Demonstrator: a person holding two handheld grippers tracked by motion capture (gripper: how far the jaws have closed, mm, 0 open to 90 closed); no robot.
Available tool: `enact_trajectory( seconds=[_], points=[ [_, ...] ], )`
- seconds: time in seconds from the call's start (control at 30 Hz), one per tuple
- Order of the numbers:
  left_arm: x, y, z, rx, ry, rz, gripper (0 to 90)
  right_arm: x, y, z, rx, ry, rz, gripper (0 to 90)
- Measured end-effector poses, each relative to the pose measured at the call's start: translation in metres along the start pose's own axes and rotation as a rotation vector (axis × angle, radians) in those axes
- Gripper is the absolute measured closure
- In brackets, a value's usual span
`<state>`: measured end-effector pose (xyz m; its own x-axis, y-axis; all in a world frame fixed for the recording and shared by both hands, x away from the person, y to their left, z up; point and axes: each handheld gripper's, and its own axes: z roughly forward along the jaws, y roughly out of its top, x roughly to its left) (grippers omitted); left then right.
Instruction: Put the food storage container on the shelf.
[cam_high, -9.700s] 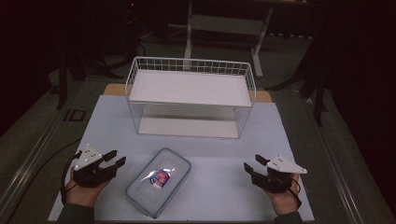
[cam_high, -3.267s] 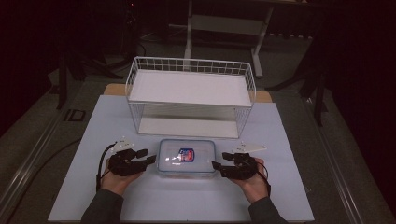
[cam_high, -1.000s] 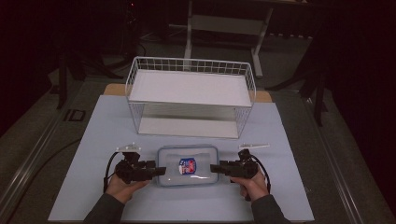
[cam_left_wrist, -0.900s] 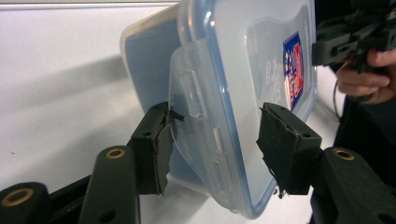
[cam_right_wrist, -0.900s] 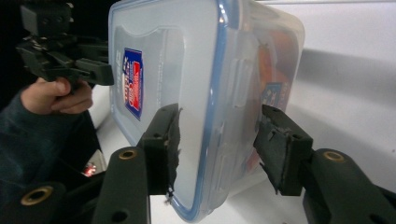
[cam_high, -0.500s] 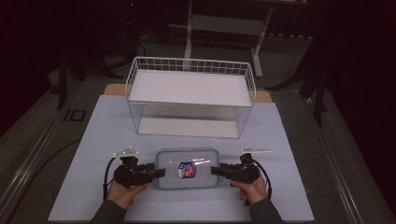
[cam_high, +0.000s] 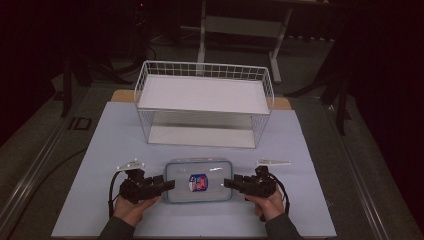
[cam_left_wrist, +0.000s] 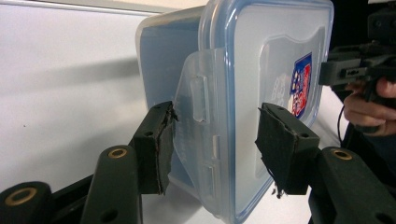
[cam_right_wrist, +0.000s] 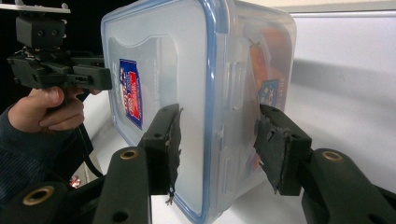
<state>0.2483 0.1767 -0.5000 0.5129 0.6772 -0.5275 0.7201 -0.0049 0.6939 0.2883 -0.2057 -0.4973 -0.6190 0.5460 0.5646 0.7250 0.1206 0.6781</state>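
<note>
- The lidded container (cam_high: 199, 181) lies long axis left-right on the bench (cam_high: 320, 165).
- Left claw (cam_high: 167, 184) and right claw (cam_high: 230, 182) straddle its end latches, both spread, neither clenched yet.

The sticker (cam_high: 198, 182) on the box (cam_high: 199, 172) is too small to read; contents (cam_right_wrist: 264, 74) behind the cloudy wall stay blurred.

Both forearms come in from the near edge, each hand gripping a gripper turned sideways. The left gripper (cam_high: 167, 184) points right and the right gripper (cam_high: 229, 182) points left, facing each other at the same level. Each one's fingers (cam_left_wrist: 156, 149) stand apart, not closed.
</note>
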Motion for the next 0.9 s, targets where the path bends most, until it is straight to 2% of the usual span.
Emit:
enact_trajectory(
  seconds=[0.27, 0.9],
  points=[
    [-0.002, 0.002, -0.003, -0.033, 0.011, 0.006, 46.0, 0.006, 0.001, 0.000, -0.019, -0.006, -0.019, 51.3],
    [-0.010, 0.016, -0.011, -0.081, 0.017, 0.064, 46.2, 0.014, 0.013, -0.007, -0.078, -0.007, -0.055, 51.3]
  ],
)
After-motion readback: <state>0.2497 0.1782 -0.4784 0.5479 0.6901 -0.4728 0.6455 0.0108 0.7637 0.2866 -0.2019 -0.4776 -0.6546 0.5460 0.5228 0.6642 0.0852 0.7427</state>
